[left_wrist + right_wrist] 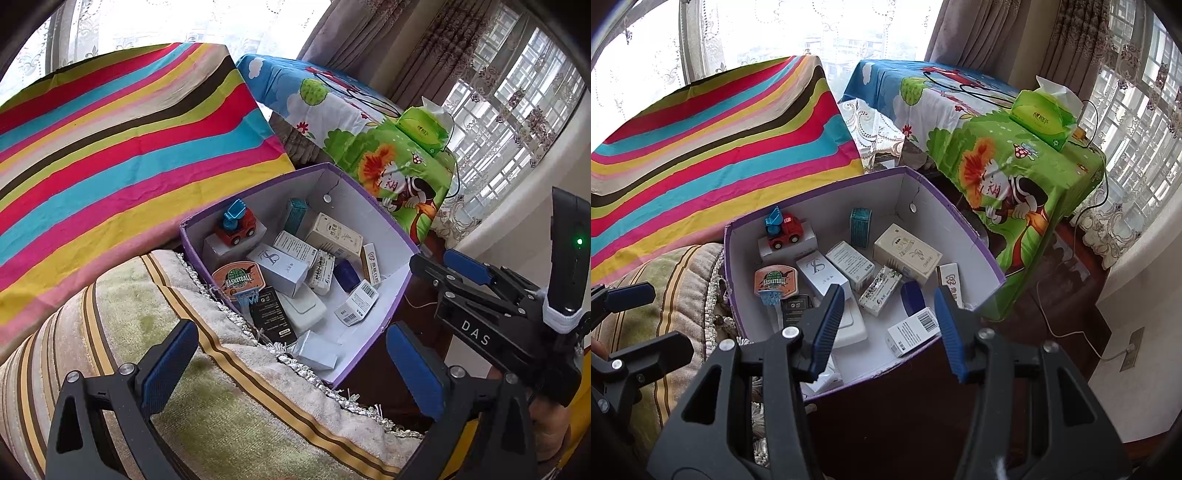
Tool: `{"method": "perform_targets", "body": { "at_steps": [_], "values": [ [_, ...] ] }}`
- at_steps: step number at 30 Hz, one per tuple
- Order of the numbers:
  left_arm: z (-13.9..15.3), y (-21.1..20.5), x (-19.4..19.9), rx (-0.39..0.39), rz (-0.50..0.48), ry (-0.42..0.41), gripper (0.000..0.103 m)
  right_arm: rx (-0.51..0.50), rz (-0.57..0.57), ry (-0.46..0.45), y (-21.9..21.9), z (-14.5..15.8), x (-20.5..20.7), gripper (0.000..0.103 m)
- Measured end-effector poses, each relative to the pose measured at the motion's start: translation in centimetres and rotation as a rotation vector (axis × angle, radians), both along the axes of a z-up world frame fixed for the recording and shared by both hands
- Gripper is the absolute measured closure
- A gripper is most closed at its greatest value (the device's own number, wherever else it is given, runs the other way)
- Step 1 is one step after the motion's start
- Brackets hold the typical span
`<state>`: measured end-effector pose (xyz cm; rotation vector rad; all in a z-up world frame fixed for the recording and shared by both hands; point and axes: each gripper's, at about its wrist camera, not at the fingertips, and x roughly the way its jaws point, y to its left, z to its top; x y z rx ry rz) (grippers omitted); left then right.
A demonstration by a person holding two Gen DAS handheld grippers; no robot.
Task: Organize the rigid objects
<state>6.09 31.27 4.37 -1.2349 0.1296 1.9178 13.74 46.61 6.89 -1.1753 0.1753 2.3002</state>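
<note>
Both tools are spread and pinch nothing. Just ahead of the right tool [886,325] and beyond the left tool [291,358], the purple box [400,236] holds small cartons and a toy truck [783,230].

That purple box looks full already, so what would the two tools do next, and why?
Probably withdraw: both the left tool and right tool are open and empty above the purple box, with the toy truck and cartons already inside.
</note>
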Motion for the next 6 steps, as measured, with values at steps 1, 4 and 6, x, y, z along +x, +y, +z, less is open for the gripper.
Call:
{"method": "perform_targets", "body": {
  "at_steps": [1,4,6],
  "values": [
    [0.2,0.0,0.1,0.016,0.001,0.017,0.0,-0.003,-0.003,0.001,0.1,0.0,0.1,0.048],
    [1.0,0.6,0.6,0.021,-0.028,0.072,0.0,-0.019,-0.014,0.004,0.3,0.0,0.4,0.048],
    [1.4,0.9,0.9,0.027,-0.051,0.083,0.0,-0.025,-0.02,0.01,0.4,0.2,0.6,0.048]
  ]
}}
